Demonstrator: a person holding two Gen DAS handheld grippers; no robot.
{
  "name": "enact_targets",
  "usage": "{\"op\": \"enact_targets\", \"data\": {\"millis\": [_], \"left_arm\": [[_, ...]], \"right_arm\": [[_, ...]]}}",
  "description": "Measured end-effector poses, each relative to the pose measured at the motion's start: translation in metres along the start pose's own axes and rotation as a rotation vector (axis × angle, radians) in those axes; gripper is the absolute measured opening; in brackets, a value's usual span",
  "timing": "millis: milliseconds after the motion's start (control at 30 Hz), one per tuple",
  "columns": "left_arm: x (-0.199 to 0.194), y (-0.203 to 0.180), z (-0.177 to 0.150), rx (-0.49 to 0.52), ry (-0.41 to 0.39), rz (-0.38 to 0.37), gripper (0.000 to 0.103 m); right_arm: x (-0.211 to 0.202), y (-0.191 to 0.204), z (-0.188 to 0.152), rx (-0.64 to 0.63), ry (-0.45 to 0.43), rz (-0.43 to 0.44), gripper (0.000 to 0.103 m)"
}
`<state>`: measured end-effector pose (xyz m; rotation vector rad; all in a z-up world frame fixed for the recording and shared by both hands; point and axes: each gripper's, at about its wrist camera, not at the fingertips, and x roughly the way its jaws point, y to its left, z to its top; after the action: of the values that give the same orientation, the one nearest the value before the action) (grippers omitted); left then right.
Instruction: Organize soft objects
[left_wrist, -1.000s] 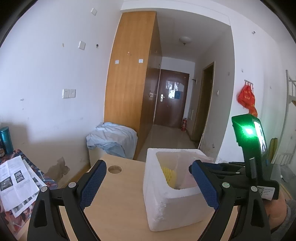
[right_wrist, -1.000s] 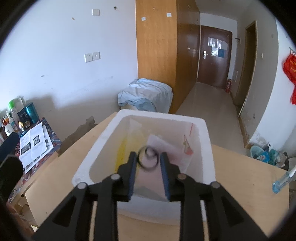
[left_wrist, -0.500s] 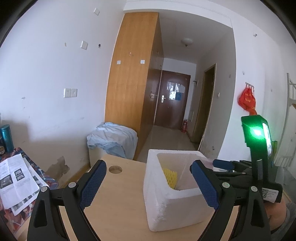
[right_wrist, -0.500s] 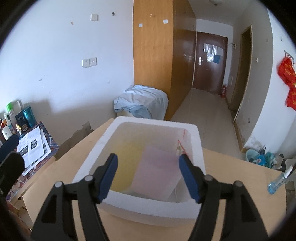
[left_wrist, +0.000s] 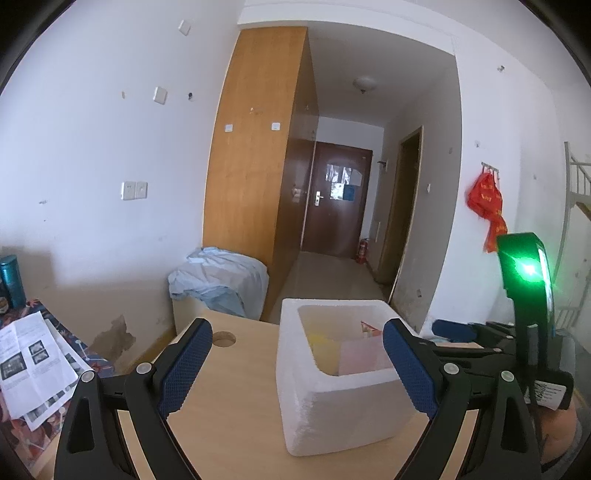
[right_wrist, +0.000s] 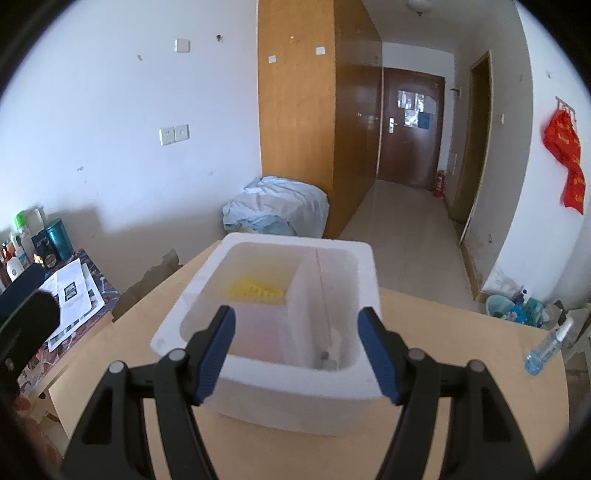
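Note:
A white foam box (right_wrist: 362, 266) stands on the wooden table (right_wrist: 461, 339); it also shows in the left wrist view (left_wrist: 332, 402). Inside it lie a yellow sponge (right_wrist: 256, 290), a pink sheet-like soft item (right_wrist: 258, 334) and a white sheet with a small ring at its lower end (right_wrist: 325, 356). My right gripper (right_wrist: 297, 354) is open and empty, just above the box's near rim. My left gripper (left_wrist: 295, 367) is open and empty, to the left of the box at the table's near side. The right gripper's body with a green light (left_wrist: 524, 273) shows at the right of the left wrist view.
A clear spray bottle (right_wrist: 548, 345) lies at the table's right edge. A round cable hole (left_wrist: 224, 339) is in the table top at the far left. A side table with papers (left_wrist: 33, 365) and bottles (right_wrist: 22, 240) stands at the left. A cloth-covered box (right_wrist: 277, 212) sits behind the table.
My right gripper was shut on a ringed white item over the box; it has opened, the item has dropped into the box, and the gripper has drawn back and up slightly.

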<state>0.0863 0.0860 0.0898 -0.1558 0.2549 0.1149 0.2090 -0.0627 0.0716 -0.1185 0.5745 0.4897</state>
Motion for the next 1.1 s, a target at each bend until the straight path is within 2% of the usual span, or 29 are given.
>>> {"op": "enact_targets", "data": {"millis": [267,533,833,967,1100], "left_arm": [[-0.012,-0.015,0.000,0.017,0.001,-0.044,0.094],[-0.026,-0.044,-0.006,0.044,0.012,-0.116,0.094],[-0.031,-0.092,-0.033,0.092,0.069,-0.236,0.094],[-0.034,-0.105,-0.046,0.099,0.073,-0.268,0.094],[-0.038,-0.114,-0.060,0.116,0.086,-0.258,0.094]], "right_arm": [[-0.031,-0.012,-0.014,0.025,-0.023,-0.022,0.072],[-0.072,-0.028,-0.036,0.053,-0.063,-0.102,0.072],[-0.107,-0.063,-0.076,0.141,-0.069,-0.209,0.073],[-0.119,-0.077,-0.096,0.191,-0.074,-0.246,0.073],[-0.130,-0.080,-0.113,0.230,-0.091,-0.265,0.073]]}}
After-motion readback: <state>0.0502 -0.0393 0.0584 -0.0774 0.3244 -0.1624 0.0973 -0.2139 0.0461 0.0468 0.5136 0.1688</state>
